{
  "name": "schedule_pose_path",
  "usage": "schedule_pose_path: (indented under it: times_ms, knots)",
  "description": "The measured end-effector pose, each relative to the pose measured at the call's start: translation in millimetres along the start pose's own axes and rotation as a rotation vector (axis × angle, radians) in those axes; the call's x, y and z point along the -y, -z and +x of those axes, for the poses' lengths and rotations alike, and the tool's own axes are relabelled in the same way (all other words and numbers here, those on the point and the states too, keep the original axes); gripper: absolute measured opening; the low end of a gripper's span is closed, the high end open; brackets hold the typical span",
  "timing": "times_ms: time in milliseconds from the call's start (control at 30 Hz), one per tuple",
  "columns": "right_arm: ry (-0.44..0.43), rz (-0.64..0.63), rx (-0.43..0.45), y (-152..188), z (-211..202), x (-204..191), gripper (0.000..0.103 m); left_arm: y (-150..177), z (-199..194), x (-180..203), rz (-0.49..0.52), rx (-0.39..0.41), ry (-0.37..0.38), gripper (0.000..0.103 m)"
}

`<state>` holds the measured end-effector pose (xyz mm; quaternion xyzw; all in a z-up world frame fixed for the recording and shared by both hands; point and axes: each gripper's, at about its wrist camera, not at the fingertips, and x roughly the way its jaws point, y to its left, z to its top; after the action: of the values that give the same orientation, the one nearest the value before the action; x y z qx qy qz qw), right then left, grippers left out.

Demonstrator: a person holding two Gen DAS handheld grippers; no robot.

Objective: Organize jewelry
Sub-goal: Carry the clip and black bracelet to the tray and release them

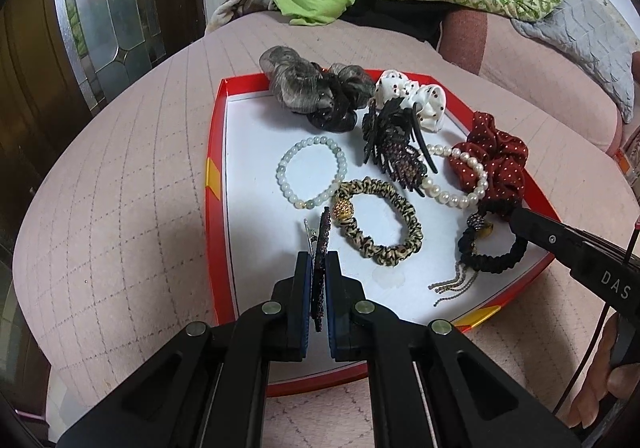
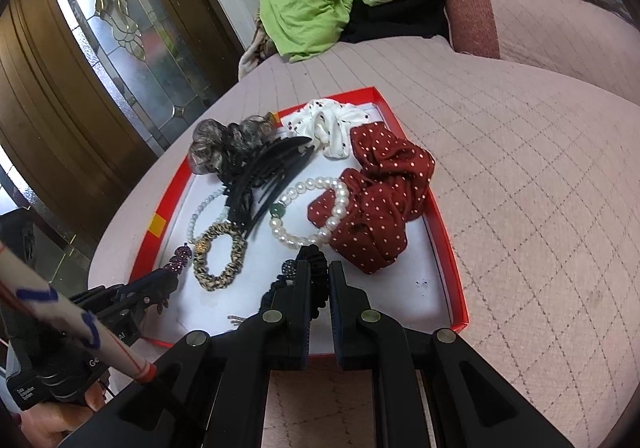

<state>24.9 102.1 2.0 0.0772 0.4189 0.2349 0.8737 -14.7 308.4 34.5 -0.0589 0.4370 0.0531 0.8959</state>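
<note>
Pink quilted bedding (image 1: 120, 207) bears a red tray (image 1: 216, 151); left claw (image 1: 319, 268) pinches a beaded clip (image 1: 320, 248), right claw (image 2: 319, 280) a black scrunchie (image 2: 316, 260).

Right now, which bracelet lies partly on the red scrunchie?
The white pearl bracelet: it rests against the red scrunchie. The pale green bracelet lies apart, flat in the tray.

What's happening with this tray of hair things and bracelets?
A person is sorting jewelry in a red-rimmed tray on a pink quilted surface, one tool in each hand. The left tool is shut on a dark beaded hair clip at the tray's near edge. The right tool is shut on a black hair tie. Scrunchies, a leopard-print hair tie, a black claw clip and two bead bracelets lie loose in the tray.
</note>
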Motion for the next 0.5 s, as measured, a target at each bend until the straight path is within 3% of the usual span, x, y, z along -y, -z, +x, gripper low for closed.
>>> schedule_pose_path:
  times_ms: [500]
  knots:
    - [0.033, -0.002, -0.033, 1.2, 6.5, 2.7, 0.011, 2.1, 5.9, 2.0, 0.01, -0.012, -0.009, 0.007]
